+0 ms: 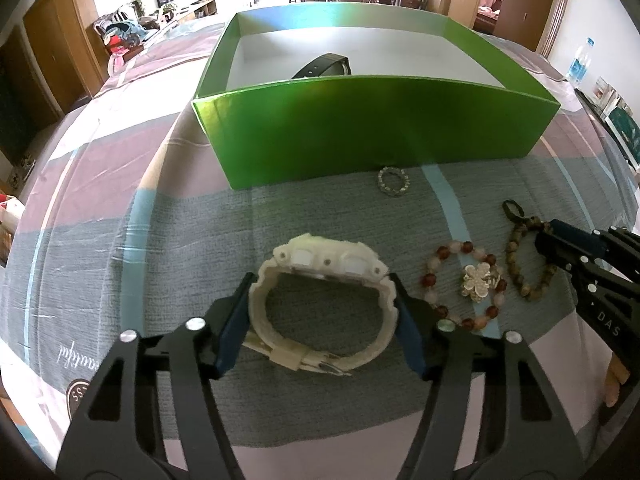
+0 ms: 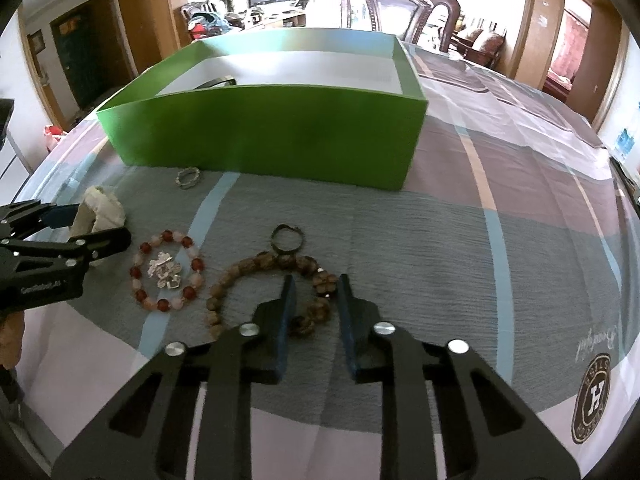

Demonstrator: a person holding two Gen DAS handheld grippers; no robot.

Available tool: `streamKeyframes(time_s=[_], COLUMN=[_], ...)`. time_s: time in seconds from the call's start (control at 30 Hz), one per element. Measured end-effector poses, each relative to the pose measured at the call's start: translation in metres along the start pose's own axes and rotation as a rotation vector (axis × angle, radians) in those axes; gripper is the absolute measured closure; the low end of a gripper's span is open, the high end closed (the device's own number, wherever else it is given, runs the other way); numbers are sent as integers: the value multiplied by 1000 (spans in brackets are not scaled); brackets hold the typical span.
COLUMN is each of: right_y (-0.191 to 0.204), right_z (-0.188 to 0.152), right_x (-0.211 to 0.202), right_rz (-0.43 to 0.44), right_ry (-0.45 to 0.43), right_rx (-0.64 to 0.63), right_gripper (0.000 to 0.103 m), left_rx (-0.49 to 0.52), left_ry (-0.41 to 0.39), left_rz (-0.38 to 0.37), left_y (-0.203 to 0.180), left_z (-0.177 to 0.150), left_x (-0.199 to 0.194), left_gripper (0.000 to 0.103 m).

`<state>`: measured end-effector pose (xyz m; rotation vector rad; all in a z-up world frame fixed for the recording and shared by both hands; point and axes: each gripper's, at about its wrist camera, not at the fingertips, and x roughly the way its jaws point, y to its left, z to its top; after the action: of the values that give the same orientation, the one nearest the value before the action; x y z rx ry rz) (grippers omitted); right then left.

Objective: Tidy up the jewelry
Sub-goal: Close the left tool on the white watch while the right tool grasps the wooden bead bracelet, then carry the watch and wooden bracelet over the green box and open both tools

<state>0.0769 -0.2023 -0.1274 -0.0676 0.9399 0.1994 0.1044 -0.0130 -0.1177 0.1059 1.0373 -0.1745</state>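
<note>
My left gripper (image 1: 322,280) has one finger on each side of a cream white watch (image 1: 324,304) lying on the cloth, both fingers touching its strap. My right gripper (image 2: 316,282) is open, its fingers either side of the near part of a brown bead bracelet (image 2: 240,276) with a dark ring on its loop. A red and pink bead bracelet (image 2: 168,270) with a silver flower charm lies between watch and brown bracelet. A small sparkly ring (image 1: 394,181) lies by the green box (image 1: 360,128). A black watch (image 1: 326,66) lies inside the box.
The table is covered by a grey, pink and blue patterned cloth (image 2: 500,240). The green box stands at the far middle. A water bottle (image 1: 580,60) and books stand at the far right. A carved wooden chair (image 2: 400,4) stands behind the table.
</note>
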Motion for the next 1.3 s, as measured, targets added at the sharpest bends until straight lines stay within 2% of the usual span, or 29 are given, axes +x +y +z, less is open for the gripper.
streamKeyframes(time_s=[0.13, 0.5, 0.73, 0.93, 0.97, 1.07, 1.1, 1.3], right_y=[2, 4, -1, 8, 9, 6, 4, 11], right_z=[0, 6, -3, -21, -22, -19, -17, -14], right_x=[0, -18, -14, -20, -21, -22, -22, -10], right_rz=[7, 29, 5, 72, 76, 69, 61, 8], right_ry=[-2, -47, 23, 86, 83, 64, 58, 60], right_rx=[-8, 10, 42, 5, 6, 36, 47, 7], right_gripper=[91, 91, 91, 91, 89, 68, 65, 66], left_rx=[-3, -22, -30, -38, -38, -40, -39, -30], left_ry=[-3, -40, -15, -9, -10, -10, -12, -19], left_rz=[-1, 21, 25, 23, 23, 21, 21, 30], left_y=[1, 7, 11, 14, 14, 14, 14, 11], left_z=[0, 1, -5, -6, -6, -7, -7, -7], left_x=[0, -16, -11, -10, -10, -10, -10, -11], left_gripper=[40, 40, 40, 40, 40, 40, 40, 39])
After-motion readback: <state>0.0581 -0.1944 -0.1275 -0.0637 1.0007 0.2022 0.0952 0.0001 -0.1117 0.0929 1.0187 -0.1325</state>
